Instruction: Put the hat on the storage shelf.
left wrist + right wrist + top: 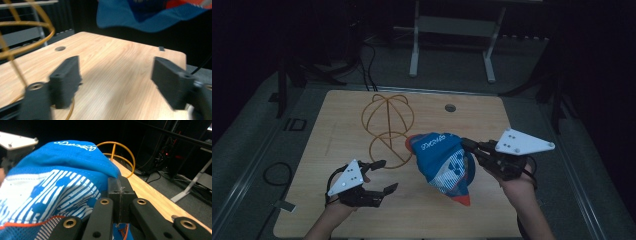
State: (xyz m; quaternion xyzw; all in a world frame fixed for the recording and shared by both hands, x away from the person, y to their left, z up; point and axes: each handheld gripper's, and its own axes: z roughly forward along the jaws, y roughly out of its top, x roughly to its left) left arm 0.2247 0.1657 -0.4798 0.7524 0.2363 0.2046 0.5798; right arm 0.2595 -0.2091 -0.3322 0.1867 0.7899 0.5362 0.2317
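A blue cap (442,162) with white stripes, white lettering and an orange-red brim hangs above the wooden table (337,210), right of centre. My right gripper (468,145) is shut on the cap's edge; in the right gripper view its jaws (120,195) are pressed together on the blue fabric (62,170). A golden wire stand (387,122), a ball-shaped cage over a ring base, stands at the table's middle back. My left gripper (388,175) is low at the front left beside the ring base, open with nothing between the jaws (116,80). The cap (140,17) hangs above and ahead of it.
A round hole (450,107) is in the tabletop at the back right. A white metal frame (452,30) stands on the floor beyond the table. Cables (277,175) lie on the floor at the left. The surroundings are dark.
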